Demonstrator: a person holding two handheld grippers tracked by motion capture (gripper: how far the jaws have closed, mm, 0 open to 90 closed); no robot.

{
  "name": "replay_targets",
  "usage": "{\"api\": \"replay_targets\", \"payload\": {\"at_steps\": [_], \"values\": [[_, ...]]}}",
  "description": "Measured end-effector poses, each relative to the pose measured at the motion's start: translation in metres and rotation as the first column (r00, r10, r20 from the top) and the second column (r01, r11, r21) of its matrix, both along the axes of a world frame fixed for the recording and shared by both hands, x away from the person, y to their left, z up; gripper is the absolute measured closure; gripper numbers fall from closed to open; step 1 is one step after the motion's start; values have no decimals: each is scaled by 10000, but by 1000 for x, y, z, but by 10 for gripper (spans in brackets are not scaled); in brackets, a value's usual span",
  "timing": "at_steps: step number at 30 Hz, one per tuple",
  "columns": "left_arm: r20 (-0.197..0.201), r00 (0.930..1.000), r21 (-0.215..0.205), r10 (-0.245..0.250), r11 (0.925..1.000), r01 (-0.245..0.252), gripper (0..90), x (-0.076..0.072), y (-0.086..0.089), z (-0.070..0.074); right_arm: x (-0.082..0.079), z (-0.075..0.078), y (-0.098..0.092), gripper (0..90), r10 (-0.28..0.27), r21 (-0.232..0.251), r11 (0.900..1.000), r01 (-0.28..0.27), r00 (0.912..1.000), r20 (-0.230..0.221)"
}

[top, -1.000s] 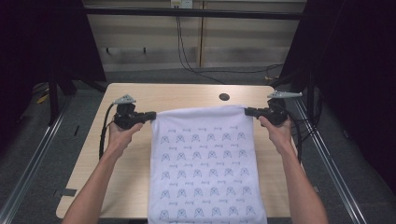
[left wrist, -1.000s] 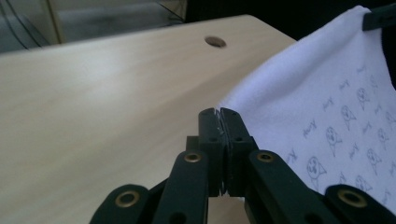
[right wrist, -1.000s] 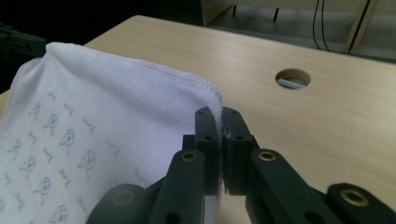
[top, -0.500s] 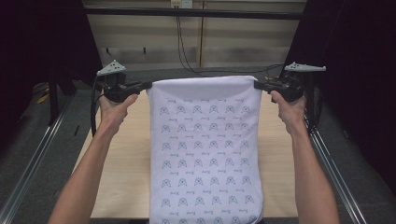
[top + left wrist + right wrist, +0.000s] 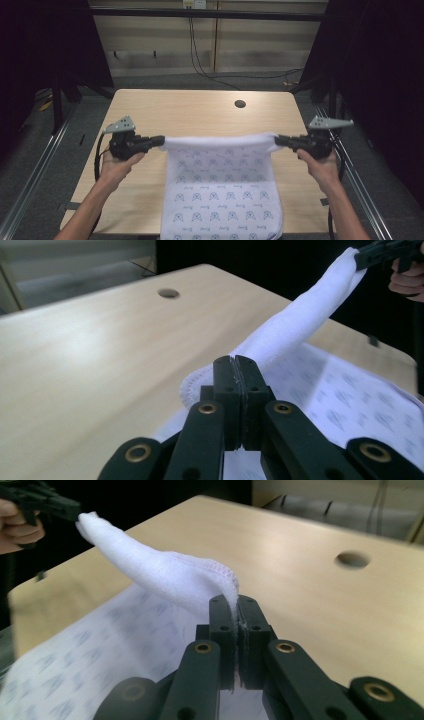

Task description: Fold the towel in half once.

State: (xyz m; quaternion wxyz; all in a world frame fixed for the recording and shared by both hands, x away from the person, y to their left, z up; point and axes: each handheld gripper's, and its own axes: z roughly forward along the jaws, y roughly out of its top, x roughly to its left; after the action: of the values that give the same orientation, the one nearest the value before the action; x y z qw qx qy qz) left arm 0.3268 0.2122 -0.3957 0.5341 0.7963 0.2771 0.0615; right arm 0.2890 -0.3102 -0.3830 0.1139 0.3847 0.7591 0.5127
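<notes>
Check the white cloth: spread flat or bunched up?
Spread, not flat: the left gripper and right gripper hold the cloth stretched by its top corners.

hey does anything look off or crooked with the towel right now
Nothing stands out. The left gripper and right gripper each pinch a corner of the patterned white towel, its top edge stretched level, the rest draping off the table.

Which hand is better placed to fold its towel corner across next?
Neither clearly: left gripper and right gripper each pinch a top corner of the towel, level over the table.
</notes>
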Motion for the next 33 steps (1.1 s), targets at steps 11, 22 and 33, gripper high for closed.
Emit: {"api": "replay_targets", "payload": {"at_steps": [11,22,33], "values": [[-1637,9799,851,-1143,9879,1295,893,-73,-1,-63,-87,-76,13,876,800,-660,9931,-966,9724,-2191],[-2523,9560,2223,-1498,9525,2080,893,-80,-23,-100,-92,-107,24,876,721,-1967,9689,-1501,9317,-3559],[-2097,9774,2724,-266,9585,846,896,-39,-24,-100,-66,-108,31,877,406,-2218,9676,-1204,9417,-3339]]}}
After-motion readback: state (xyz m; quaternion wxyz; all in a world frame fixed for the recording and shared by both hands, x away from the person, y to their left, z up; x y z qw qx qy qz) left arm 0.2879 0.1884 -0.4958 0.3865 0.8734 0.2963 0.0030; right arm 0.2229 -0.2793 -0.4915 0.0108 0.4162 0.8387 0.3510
